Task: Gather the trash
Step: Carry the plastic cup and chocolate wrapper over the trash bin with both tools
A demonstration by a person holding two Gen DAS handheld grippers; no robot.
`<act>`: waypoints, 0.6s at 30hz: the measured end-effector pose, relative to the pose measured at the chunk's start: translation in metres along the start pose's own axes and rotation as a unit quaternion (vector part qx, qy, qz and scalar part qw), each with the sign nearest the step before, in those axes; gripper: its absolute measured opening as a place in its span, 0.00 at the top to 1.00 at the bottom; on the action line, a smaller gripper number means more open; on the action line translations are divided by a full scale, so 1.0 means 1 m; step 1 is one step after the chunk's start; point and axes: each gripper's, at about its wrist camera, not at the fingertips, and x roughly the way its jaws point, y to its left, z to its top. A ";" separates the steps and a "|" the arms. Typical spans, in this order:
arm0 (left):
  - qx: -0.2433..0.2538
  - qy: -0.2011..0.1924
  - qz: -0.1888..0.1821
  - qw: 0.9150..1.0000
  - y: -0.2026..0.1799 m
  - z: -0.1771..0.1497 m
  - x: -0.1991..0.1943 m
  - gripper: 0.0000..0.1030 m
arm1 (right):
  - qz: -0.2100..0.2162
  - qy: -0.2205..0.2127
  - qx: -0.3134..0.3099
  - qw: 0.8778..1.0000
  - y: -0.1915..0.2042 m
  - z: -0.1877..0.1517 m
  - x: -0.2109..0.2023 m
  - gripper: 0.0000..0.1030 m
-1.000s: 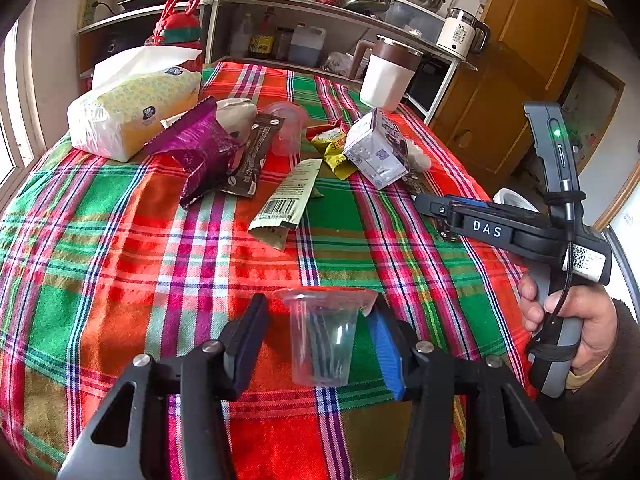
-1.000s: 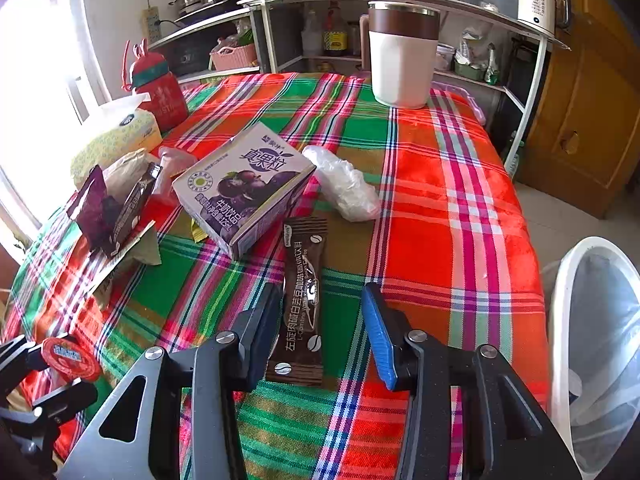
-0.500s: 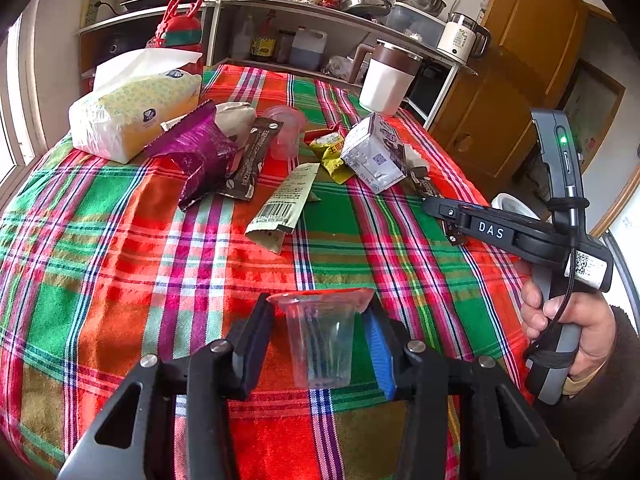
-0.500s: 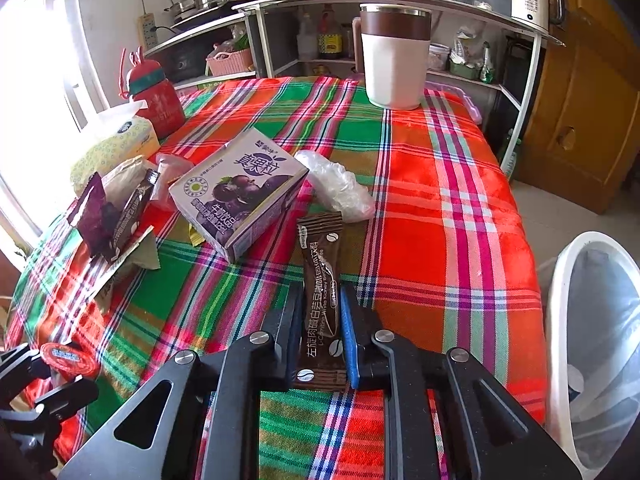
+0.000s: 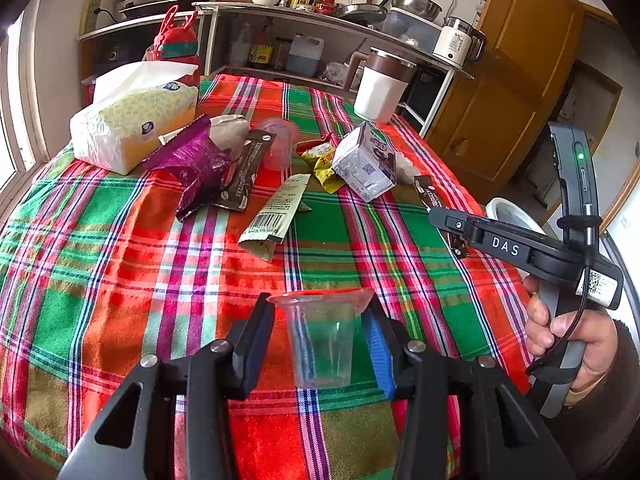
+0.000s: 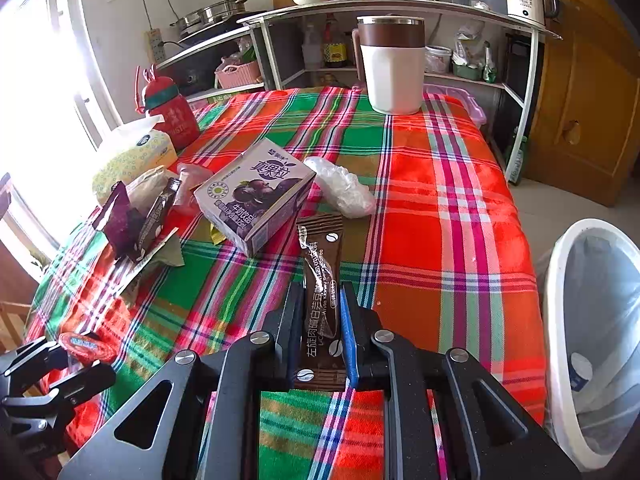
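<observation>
My left gripper [image 5: 318, 324] is shut on a clear plastic cup [image 5: 322, 340] with a red rim, held just above the plaid tablecloth [image 5: 120, 264]. My right gripper [image 6: 320, 312] is shut on a brown coffee sachet [image 6: 320, 280] and lifts its near end. Loose trash lies further back: a purple milk carton [image 6: 252, 196], a crumpled clear bag [image 6: 340, 186], a purple wrapper [image 5: 192, 164], another brown sachet [image 5: 244, 172], a pale green packet [image 5: 276, 212], a yellow wrapper [image 5: 324, 160] and a second clear cup [image 5: 276, 144].
A white lined trash bin [image 6: 592, 340] stands on the floor right of the table. A tissue pack [image 5: 132, 124], a red bottle [image 5: 176, 44] and a white-and-brown mug [image 6: 392, 64] stand at the table's far end. Shelves with kitchenware stand behind.
My right gripper closed on the brown sachet and raised it slightly. My left gripper closed on the clear cup and lifted it a little.
</observation>
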 end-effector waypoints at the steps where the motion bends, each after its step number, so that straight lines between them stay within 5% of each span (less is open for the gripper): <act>1: 0.002 -0.001 0.000 1.000 -0.001 0.001 -0.001 0.55 | 0.001 -0.002 0.000 1.000 0.000 -0.001 -0.003 0.82; 18: 0.035 -0.029 -0.017 0.999 -0.041 0.024 -0.012 0.55 | 0.007 -0.045 0.031 0.999 -0.021 -0.005 -0.050 0.82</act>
